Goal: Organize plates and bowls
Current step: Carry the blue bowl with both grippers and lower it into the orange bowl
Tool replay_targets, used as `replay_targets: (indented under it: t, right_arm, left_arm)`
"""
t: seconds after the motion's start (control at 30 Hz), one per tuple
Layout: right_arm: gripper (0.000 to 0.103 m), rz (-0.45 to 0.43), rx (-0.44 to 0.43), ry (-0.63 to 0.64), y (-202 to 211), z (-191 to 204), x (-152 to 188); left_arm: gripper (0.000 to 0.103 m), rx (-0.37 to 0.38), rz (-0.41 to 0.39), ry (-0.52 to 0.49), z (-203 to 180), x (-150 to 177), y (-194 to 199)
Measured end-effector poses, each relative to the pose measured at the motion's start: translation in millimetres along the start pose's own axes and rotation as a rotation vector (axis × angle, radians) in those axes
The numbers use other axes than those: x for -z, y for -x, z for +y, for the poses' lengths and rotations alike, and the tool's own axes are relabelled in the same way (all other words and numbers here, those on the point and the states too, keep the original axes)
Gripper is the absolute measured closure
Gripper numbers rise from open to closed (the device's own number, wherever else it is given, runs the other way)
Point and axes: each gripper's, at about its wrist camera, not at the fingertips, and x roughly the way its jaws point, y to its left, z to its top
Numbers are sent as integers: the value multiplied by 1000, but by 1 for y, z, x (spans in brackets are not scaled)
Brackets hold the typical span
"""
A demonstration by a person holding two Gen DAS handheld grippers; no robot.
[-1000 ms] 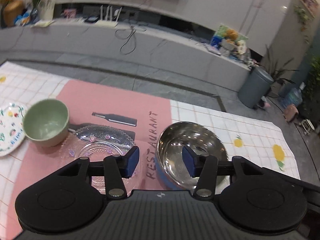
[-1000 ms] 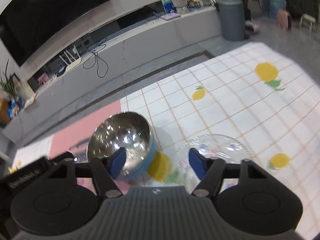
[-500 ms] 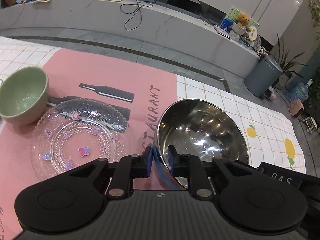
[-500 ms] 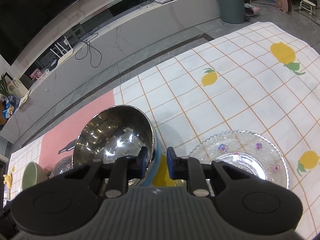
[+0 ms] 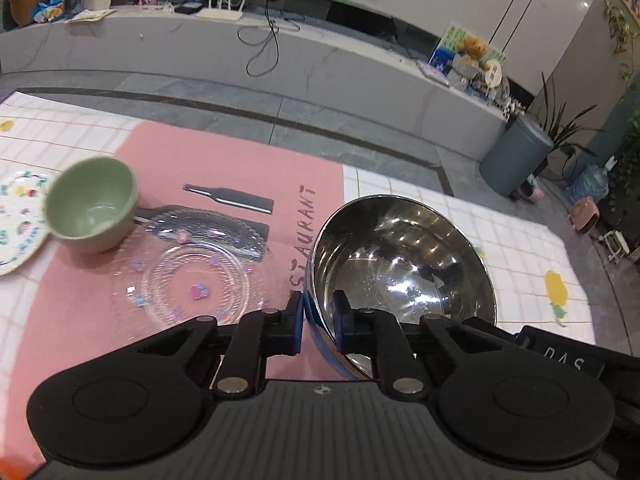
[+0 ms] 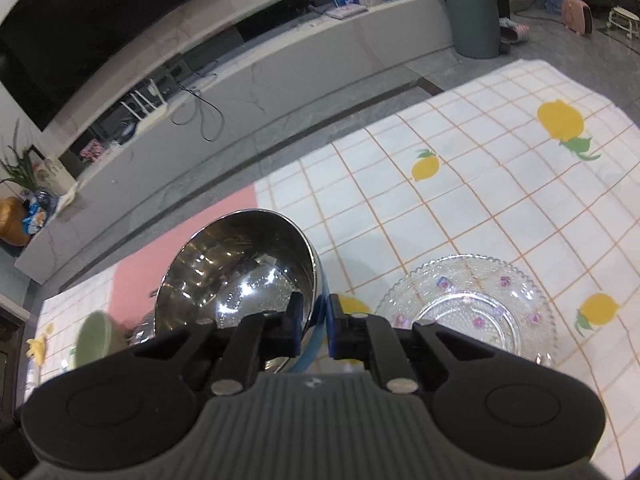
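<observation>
Your left gripper (image 5: 319, 322) and right gripper (image 6: 315, 326) each clench the steel bowl's (image 5: 400, 264) rim, one finger inside, one outside, on opposite sides.

The right gripper (image 6: 317, 322) pinches the near rim of a steel bowl (image 6: 244, 268), one finger inside and one against its blue outer wall. Just to the right lies a clear glass plate (image 6: 472, 308) on the lemon-print tablecloth (image 6: 480, 200). At lower left, a green bowl (image 6: 98, 338) shows partly, beside a pink mat (image 6: 136, 280).
</observation>
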Motion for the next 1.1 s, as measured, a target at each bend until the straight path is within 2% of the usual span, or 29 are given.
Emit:
replay_targets:
  t: [0.33, 0.6, 0.77, 0.97, 1.1]
  right_arm:
    - [94, -41, -66, 96, 96, 47, 45]
    - [94, -40, -135, 189, 144, 87, 90]
    - [94, 8, -182, 248, 151, 111, 117]
    - [94, 129, -222, 298, 139, 132, 152]
    - [94, 208, -218, 333, 125, 142, 178]
  left_arm:
    - [87, -32, -95, -12, 21, 15, 107]
    - [87, -74, -130, 33, 60, 35, 164]
    - [87, -125, -129, 67, 89, 49, 187]
    - [87, -176, -57, 129, 134, 72, 194]
    - [87, -204, -14, 161, 159, 89, 195]
